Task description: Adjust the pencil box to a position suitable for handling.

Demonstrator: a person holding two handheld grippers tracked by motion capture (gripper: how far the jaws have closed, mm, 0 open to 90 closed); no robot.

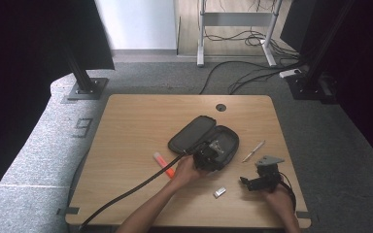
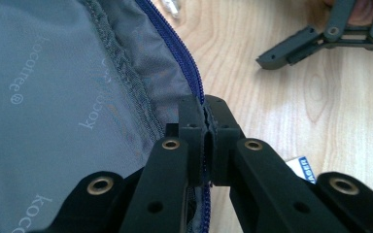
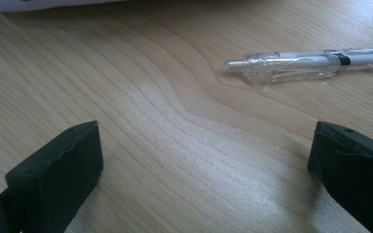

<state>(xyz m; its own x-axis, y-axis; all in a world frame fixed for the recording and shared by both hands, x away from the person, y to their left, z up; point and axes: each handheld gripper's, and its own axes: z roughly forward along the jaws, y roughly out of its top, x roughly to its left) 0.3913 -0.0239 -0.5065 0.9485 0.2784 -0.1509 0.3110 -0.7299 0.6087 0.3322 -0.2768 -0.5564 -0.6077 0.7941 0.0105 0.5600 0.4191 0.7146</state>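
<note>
Left gripper [image 2: 206, 133]: jaws closed on the near rim of the open pencil case [image 2: 68, 97], pinching the lining and the blue zipper [image 2: 187, 63] edge between the pads. In the high view the same gripper [image 1: 205, 156] sits at the case's [image 1: 226, 141] front lip, lid flap laid back to the left, near mid-table.

Right gripper [image 3: 204, 160]: jaws spread wide, nothing between them, hovering low over bare table [image 3: 150, 97]. A clear pen [image 3: 301, 63] lies just beyond the jaws, tip pointing left in this view. High view puts this gripper [image 1: 261, 180] near the front right edge, with the pen [image 1: 253, 151] between it and the case.

Judgement: step in hand is holding the case open while the pen gets fetched. To do it well:
- keep the left pinch steady and low, so the rim stays lifted and the mouth stays wide;
- bring the right jaws across the pen barrel, not along it, near the middle;
- close gently, as the barrel is smooth and may roll.

Also on the table: an orange highlighter [image 1: 163, 164] left of the hand, a small white eraser [image 1: 219, 192] near the front edge.
</note>
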